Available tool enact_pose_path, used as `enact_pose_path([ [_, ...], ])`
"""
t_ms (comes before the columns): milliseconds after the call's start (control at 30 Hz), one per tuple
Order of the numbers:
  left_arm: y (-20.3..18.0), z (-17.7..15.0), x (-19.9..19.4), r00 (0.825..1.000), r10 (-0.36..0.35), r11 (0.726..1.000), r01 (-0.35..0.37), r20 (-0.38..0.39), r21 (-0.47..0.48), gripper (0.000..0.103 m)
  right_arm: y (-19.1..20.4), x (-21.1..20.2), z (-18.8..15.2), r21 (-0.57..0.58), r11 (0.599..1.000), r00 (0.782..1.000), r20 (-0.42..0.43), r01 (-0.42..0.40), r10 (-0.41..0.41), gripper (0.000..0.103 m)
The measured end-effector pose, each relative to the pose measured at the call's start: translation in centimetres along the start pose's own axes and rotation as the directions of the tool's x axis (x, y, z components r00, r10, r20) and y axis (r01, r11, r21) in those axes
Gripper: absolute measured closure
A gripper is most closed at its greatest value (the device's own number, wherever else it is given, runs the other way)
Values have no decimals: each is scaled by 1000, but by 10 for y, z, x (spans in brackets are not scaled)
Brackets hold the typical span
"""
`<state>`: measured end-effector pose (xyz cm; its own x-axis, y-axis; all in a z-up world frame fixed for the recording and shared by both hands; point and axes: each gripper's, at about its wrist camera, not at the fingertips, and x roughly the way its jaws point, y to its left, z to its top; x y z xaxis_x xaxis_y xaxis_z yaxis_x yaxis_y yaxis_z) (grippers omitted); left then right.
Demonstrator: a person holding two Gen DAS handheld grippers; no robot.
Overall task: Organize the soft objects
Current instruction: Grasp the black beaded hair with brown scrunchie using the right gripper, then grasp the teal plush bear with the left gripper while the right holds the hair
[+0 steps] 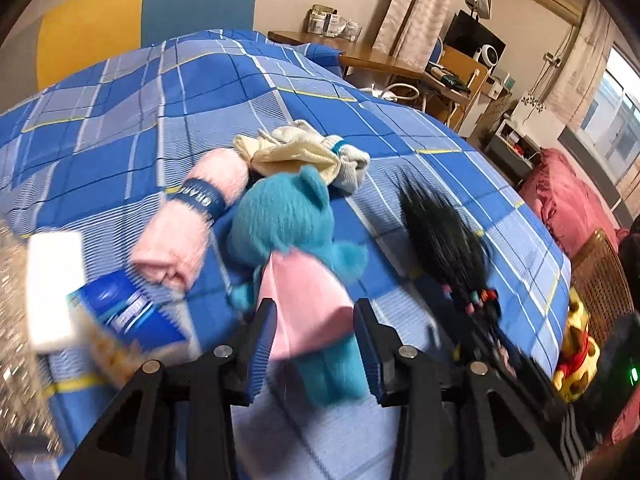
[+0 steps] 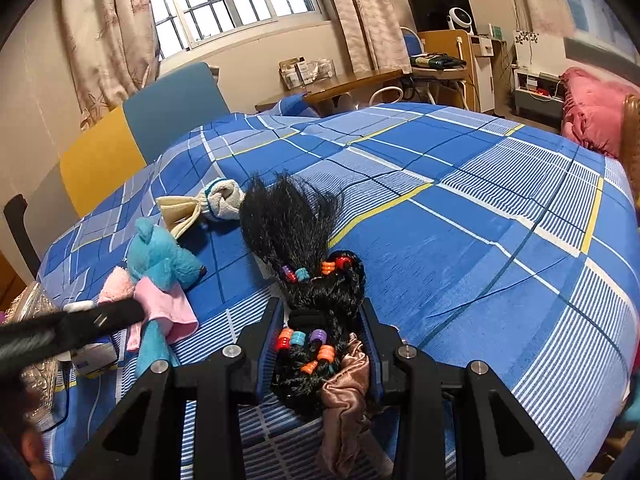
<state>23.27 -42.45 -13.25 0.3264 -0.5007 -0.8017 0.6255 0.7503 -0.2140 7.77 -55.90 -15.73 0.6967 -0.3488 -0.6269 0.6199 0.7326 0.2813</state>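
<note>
The right gripper is clenched on a black wig of braided hair with coloured beads; a brown satin scrunchie sits squeezed in with it against the right finger, and the wig's loose brushy end fans out ahead over the blue checked bedspread. How much of the wig lies under the fingers is hidden.

The left gripper is released, its fingers standing either side of a teal plush toy in a pink skirt without pressing it; the toy lies on the bed, its legs cut off behind the gripper. Just beyond it lie a rolled pink towel with a dark blue printed band, then a cream cloth and a bundled white sock with a teal stripe, touching one another. A blue-and-white box at lower left is too blurred to read, and a yellow plush at the bed's right edge is only partly visible
</note>
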Motion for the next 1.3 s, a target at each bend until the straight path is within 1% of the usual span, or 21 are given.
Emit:
enact_pose_path([
  [67,0,4,10,1000,1,1000,-1,-15,-10,50,-1,1,-1,2,1000,1000,0,-7,7,66],
  [133,-1,6,20,999,30,1000,-30,-19,-5,49,-1,1,-1,1,1000,1000,-3,-8,8,66],
  [200,-1,8,26,1000,24,1000,-24,-19,-8,49,0,2,-1,-1,1000,1000,-3,-10,10,66],
  [267,0,7,32,999,41,999,-41,-18,-1,49,-1,2,-1,-1,1000,1000,-2,-9,9,65],
  [333,1,6,35,999,37,999,-37,-12,-5,49,-1,2,-2,-2,1000,1000,-3,-7,7,65],
  [367,1,5,36,999,35,999,-35,-5,-4,54,0,2,-2,-4,1000,1000,-3,-4,4,65],
  [400,0,4,36,999,41,999,-41,5,0,57,0,2,-2,-6,1000,1000,-2,-1,1,65],
  [467,-1,1,34,999,48,999,-48,23,3,67,1,3,-2,-9,1000,1000,-2,2,-2,65],
  [533,-1,-2,27,998,47,999,-47,51,7,72,1,3,-2,-12,1000,1000,-3,5,-5,65],
  [633,0,-9,9,992,58,998,-60,114,14,73,2,3,-2,-15,1000,1000,-2,11,-11,65],
  [733,2,-19,-14,986,39,999,-40,163,3,73,2,4,-2,-19,1000,1000,-1,20,-20,65],
  [833,-1,-31,-36,981,10,1000,-12,195,13,73,3,4,-2,-20,1000,1000,-1,22,-22,66],
  [933,-5,-46,-58,976,-7,999,-2,218,42,73,4,5,-2,-26,999,1000,-1,30,-30,66],
  [1000,-5,-62,-75,972,-26,998,14,233,55,73,3,4,-2,-27,999,1000,0,31,-31,65],
  [1100,0,-79,-95,972,-42,998,32,231,48,73,3,1,-2,-19,999,1000,14,28,-27,66],
  [1167,8,-92,-113,969,-34,999,27,246,34,73,1,-5,-2,-7,1000,999,37,23,-23,66],
  [1300,27,-109,-147,964,-11,1000,8,267,13,73,-6,-15,-2,32,998,996,75,48,-50,66],
])
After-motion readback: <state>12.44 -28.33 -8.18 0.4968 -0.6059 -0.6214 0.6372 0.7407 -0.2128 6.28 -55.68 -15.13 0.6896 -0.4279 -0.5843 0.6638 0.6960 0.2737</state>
